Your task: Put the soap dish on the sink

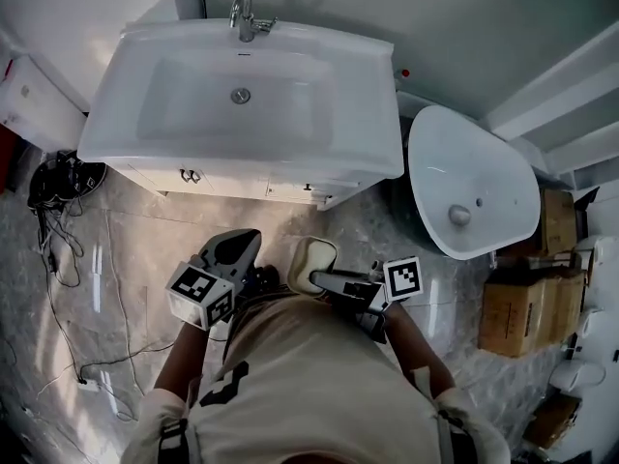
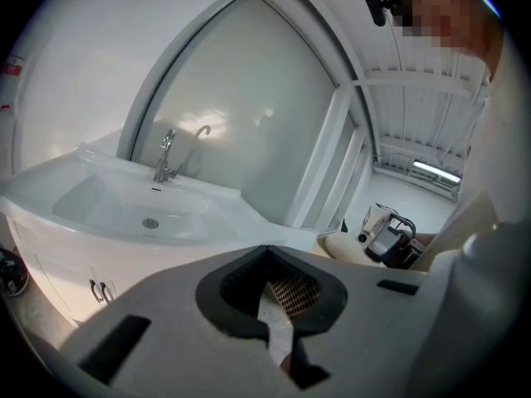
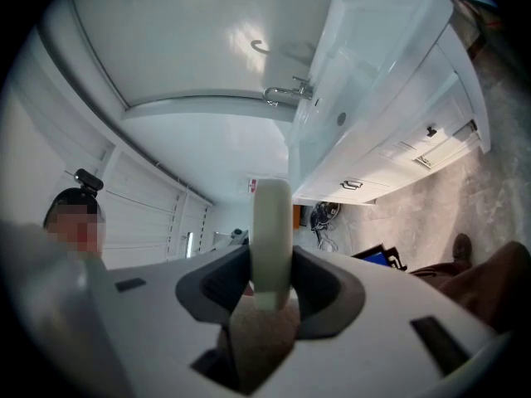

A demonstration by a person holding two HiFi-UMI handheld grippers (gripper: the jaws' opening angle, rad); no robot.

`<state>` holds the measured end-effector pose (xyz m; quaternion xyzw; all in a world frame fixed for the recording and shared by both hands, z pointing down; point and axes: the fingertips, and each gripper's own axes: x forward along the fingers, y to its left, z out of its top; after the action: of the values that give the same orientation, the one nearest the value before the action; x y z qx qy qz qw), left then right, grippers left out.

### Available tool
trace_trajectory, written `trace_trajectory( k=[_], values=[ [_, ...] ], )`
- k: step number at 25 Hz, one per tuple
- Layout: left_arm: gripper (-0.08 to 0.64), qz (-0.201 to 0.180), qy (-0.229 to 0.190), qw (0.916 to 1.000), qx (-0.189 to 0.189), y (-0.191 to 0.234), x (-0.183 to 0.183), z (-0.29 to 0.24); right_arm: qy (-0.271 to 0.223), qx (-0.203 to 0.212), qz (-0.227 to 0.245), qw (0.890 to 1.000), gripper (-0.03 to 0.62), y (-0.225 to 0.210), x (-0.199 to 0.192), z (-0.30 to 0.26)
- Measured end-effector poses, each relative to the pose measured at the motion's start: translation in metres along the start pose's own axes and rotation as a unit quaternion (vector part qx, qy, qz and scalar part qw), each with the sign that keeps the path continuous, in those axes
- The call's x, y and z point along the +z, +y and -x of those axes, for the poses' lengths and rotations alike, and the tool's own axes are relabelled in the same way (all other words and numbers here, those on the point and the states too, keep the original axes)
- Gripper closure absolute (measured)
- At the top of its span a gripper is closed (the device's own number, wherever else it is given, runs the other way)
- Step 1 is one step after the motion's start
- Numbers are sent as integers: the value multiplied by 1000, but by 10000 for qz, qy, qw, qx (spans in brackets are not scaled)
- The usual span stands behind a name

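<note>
The white sink (image 1: 126,133) with its chrome faucet (image 1: 244,15) tops a vanity straight ahead of me. My right gripper (image 1: 317,278) is shut on a cream soap dish (image 1: 311,257), held low over the floor, short of the vanity front. In the right gripper view the soap dish (image 3: 272,230) stands edge-on between the pads of the right gripper (image 3: 272,265), with the sink (image 3: 390,73) beyond. My left gripper (image 1: 242,242) hangs beside it, shut and empty. The left gripper view shows the left gripper (image 2: 267,259), the sink (image 2: 50,191) and the soap dish (image 2: 344,245).
A white toilet (image 1: 474,187) stands right of the vanity, close to its corner. Cardboard boxes (image 1: 517,312) are stacked at the far right. Cables (image 1: 58,187) lie tangled on the marble floor at the left. The vanity doors (image 1: 193,175) are closed.
</note>
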<state>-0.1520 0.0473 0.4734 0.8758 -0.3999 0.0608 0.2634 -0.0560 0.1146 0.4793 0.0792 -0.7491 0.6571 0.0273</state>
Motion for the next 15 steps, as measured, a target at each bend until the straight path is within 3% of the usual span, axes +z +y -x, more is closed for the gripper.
trace_trajectory(
  k=[4,8,15],
  values=[
    [541,273,-158,9995,-60,12,5,-11,-240,53,-91,9997,430,-1,8,7],
    [541,101,-30,9998,-144,1,9,-25,-273,162,-135,9994,430,-5,18,16],
    [541,184,-255,9963,-796,-41,30,-54,-157,398,-26,9991,430,-5,51,35]
  ],
)
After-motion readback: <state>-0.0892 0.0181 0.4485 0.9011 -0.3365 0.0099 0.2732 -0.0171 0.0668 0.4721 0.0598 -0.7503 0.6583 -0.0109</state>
